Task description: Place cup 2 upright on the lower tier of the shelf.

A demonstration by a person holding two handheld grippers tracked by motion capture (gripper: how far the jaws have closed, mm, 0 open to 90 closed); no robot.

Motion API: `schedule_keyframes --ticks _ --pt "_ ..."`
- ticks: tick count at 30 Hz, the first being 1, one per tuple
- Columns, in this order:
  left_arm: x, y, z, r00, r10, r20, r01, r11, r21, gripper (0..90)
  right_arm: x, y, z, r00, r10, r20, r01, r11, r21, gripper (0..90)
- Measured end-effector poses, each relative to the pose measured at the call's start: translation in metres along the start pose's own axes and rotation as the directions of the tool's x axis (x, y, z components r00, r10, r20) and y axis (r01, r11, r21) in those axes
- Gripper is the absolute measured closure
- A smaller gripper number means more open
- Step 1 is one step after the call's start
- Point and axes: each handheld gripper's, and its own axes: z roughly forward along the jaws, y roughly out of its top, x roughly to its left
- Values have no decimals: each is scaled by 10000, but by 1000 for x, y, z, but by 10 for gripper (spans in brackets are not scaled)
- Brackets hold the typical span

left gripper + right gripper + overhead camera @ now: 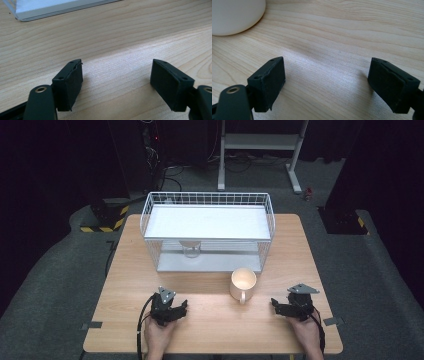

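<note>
Two grippers, left (pixel 179 310) and right (pixel 278 306), fingers apart on bare table (pixel 210 330), cream mug (pixel 243 283) between, unlabelled.

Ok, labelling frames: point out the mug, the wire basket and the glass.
mug (pixel 243 279), high view, inside of rim.
wire basket (pixel 207 198), high view, back rim.
glass (pixel 191 251), high view, its side.

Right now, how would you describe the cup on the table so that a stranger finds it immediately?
Start at the white wire basket on the far half of the wooden table. Just in front of its right front corner stands a cream mug, its handle pointing toward the person. Unlike the small clear glass under the basket's shelf, it is opaque and stands in the open.
</note>
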Motion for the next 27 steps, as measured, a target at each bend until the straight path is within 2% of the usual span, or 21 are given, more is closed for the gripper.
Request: schedule_keyframes --ticks 3,7,8,9,12,17,19,23,24,25,27 --pt "0 0 0 10000 3 29 -3 10000 -4 253 2 0 -1 9999 -44 -115 45 10000 36 140" --pt "-1 0 -1 9999 113 72 -113 9999 45 247 7 0 -3 9964 12 -845 -13 10000 -12 141" --pt "-1 0 -1 9999 113 72 -113 9999 45 247 7 0 -3 9964 12 -845 -13 10000 -12 141" --pt "-1 0 -1 9999 113 82 -114 9999 52 247 11 0 -5 9943 -68 -1062 42 9997 -244 139" --pt "0 0 -1 9999 132 78 -132 9999 55 246 15 -1 -7 9916 -125 -1287 69 9990 -434 139" --pt "0 0 -1 9999 131 96 -132 9999 85 245 28 -2 -15 9796 -492 -1950 338 9961 -815 144" --pt "0 0 -1 9999 128 88 -129 9999 71 245 30 -1 -17 9765 -624 -2063 423 9940 -1007 142" --pt "0 0 -1 9999 129 89 -130 9999 72 245 35 3 -22 9683 -531 -2439 130 9865 -1633 135" --pt "0 0 -1 9999 129 89 -130 9999 72 245 35 3 -22 9683 -531 -2439 130 9865 -1633 135" --pt "0 0 -1 9999 145 88 -146 9999 83 245 38 7 -24 9665 -539 -2511 42 9809 -1943 126" --pt "0 0 -1 9999 112 85 -113 9999 91 244 40 10 -24 9644 -587 -2577 59 9796 -2011 120"
